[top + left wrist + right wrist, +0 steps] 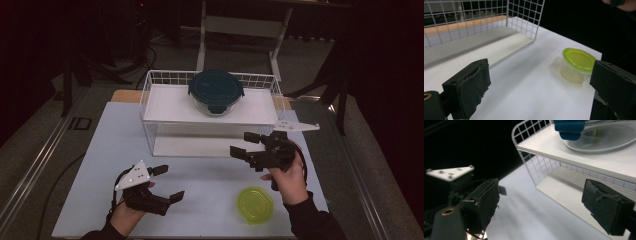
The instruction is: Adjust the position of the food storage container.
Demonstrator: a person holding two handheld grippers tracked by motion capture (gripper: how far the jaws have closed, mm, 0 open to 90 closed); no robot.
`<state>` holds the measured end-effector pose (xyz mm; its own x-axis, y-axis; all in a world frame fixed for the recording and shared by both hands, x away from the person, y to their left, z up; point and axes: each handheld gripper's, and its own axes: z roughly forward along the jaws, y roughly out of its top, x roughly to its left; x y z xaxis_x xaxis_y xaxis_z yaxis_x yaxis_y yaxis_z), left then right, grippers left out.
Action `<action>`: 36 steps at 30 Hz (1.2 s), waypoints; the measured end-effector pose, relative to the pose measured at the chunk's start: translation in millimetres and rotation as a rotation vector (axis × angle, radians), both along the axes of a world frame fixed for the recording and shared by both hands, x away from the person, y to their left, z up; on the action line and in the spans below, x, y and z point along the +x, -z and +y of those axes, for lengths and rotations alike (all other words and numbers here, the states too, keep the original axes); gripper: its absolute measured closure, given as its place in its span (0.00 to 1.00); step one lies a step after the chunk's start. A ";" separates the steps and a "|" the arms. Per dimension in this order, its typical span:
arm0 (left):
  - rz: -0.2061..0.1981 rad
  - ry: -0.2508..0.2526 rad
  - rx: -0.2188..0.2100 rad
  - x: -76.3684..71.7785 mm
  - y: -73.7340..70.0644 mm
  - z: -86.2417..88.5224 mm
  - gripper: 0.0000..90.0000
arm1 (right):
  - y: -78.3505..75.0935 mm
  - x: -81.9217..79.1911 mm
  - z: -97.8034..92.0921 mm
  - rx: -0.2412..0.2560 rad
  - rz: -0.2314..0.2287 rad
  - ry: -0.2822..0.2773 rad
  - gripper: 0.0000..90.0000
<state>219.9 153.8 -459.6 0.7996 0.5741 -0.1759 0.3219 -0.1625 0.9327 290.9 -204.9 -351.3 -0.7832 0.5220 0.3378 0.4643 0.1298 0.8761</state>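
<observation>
A round glass container with a dark teal lid (216, 91) stands on the upper shelf of a white wire rack (165, 105). A small clear tub with a lime-green lid (255, 204) sits on the white table near the front right. My left gripper (168, 183) is open above the table at the front left, aimed toward the tub (577, 64), with nothing between its jaws. My right gripper (243, 144) is open too, hovering just in front of the rack's lower shelf, below the glass container (599, 140).
The white tabletop (100, 150) lies on a wooden board. The rack's lower shelf (564, 192) is bare and open at the front. In the right gripper view my left gripper's grey plate (449, 173) shows at the left. A table frame (240, 25) stands behind.
</observation>
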 end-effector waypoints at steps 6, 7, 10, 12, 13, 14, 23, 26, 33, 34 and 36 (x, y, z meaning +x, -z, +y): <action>-0.014 0.015 -0.009 -1.0 1.1 -0.1 0.03 | 14.9 -22.0 -17.5 -0.042 0.026 -0.012 0.15; -0.014 0.015 -0.009 -1.0 1.1 -0.1 0.03 | 14.9 -22.0 -17.5 -0.042 0.026 -0.012 0.15; -0.022 0.016 -0.015 -1.1 0.8 0.7 0.03 | 28.2 -33.4 -24.1 -0.058 0.055 -0.024 0.18; -0.026 0.017 -0.012 -1.2 1.1 1.1 0.03 | 35.9 -38.9 -28.5 -0.055 0.077 -0.023 0.20; -0.027 0.018 -0.012 -1.2 1.4 1.3 0.03 | 40.0 -41.5 -30.3 -0.058 0.082 -0.019 0.21; -0.026 0.017 -0.008 -1.1 1.6 1.3 0.03 | 43.6 -44.1 -31.9 -0.061 0.083 -0.013 0.22; -0.029 0.024 -0.008 -2.1 2.4 0.8 0.03 | 71.3 -67.7 -57.2 -0.102 0.083 0.007 0.46; -0.029 0.026 -0.009 -1.4 2.4 1.1 0.03 | 82.1 -72.0 -67.6 -0.152 0.109 0.010 0.62; -0.032 0.026 -0.005 -1.4 2.7 0.7 0.03 | 99.8 -82.4 -86.6 -0.210 0.130 0.038 0.85; -0.033 0.027 -0.005 -1.5 2.7 0.6 0.03 | 102.9 -83.4 -89.8 -0.217 0.138 0.038 0.88; -0.034 0.028 -0.006 -1.4 2.7 0.5 0.03 | 105.0 -84.4 -92.4 -0.222 0.145 0.038 0.91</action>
